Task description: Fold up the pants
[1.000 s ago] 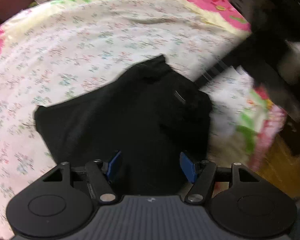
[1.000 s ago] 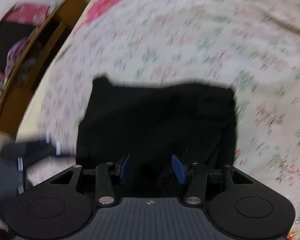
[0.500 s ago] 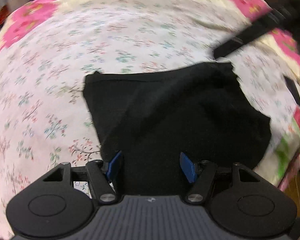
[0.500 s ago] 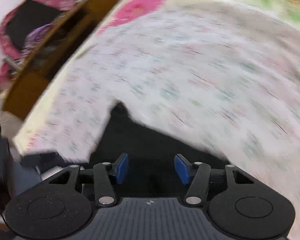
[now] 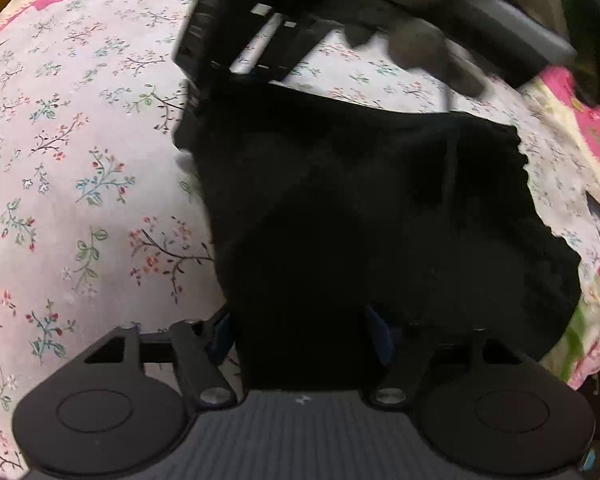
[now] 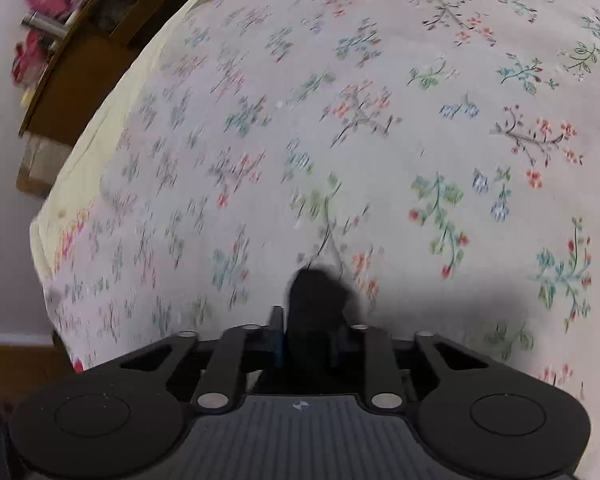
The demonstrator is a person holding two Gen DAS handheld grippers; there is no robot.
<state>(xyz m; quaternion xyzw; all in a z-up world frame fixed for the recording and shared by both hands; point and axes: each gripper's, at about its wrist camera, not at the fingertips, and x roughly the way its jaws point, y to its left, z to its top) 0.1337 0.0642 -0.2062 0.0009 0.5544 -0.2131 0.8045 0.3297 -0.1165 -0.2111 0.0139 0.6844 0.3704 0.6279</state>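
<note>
Right gripper (image 6: 306, 344) swung to pants (image 5: 380, 208) corner, just clenched on it | left gripper (image 5: 300, 336) released, straddling hem

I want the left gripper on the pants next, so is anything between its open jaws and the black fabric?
Nothing visible. The left gripper stands open directly over the black pants.
</note>
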